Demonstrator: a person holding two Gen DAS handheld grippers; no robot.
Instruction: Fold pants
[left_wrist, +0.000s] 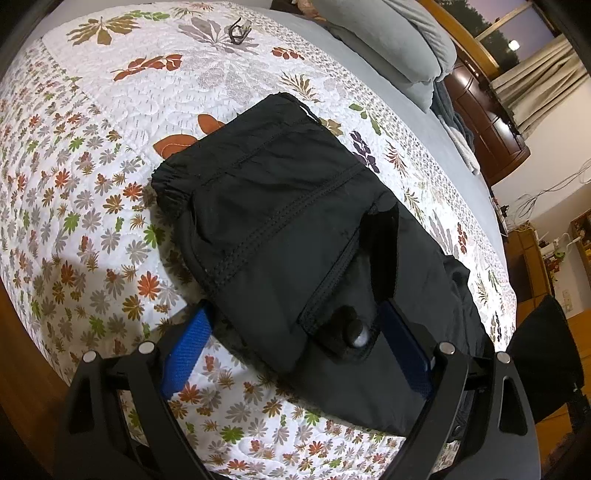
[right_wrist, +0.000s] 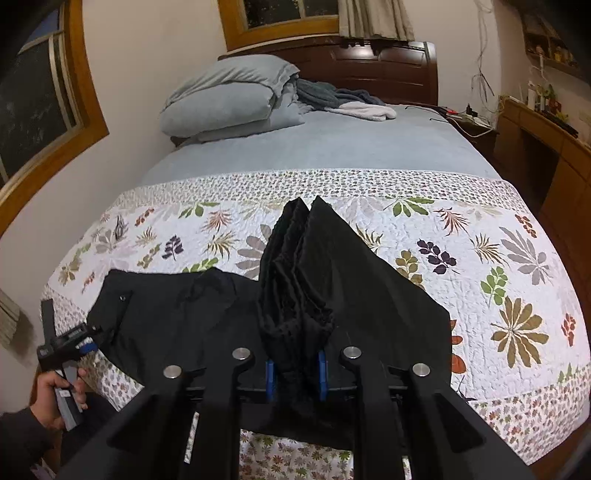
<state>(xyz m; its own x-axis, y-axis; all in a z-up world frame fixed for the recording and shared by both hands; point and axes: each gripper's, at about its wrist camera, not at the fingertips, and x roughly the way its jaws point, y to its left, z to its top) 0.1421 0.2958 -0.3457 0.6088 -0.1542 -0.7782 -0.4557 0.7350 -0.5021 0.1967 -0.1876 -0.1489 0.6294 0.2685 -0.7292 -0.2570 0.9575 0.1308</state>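
Observation:
Black pants (left_wrist: 280, 221) lie partly folded on a floral quilt (left_wrist: 92, 155). In the left wrist view my left gripper (left_wrist: 291, 350) is open, its blue pads either side of the pants' near edge by a pocket with a snap button (left_wrist: 356, 332). In the right wrist view my right gripper (right_wrist: 296, 373) is shut on a bunched fold of the pants (right_wrist: 295, 295), which stands up from the quilt (right_wrist: 480, 295). The left gripper (right_wrist: 79, 341) shows there at the far left, held by a hand, at the pants' left edge.
Grey pillows (right_wrist: 229, 99) and towels (right_wrist: 362, 107) lie at the head of the bed by a dark wooden headboard (right_wrist: 388, 70). A small dark clip (left_wrist: 239, 28) lies on the quilt's far side. A wooden desk (right_wrist: 546, 147) stands right of the bed.

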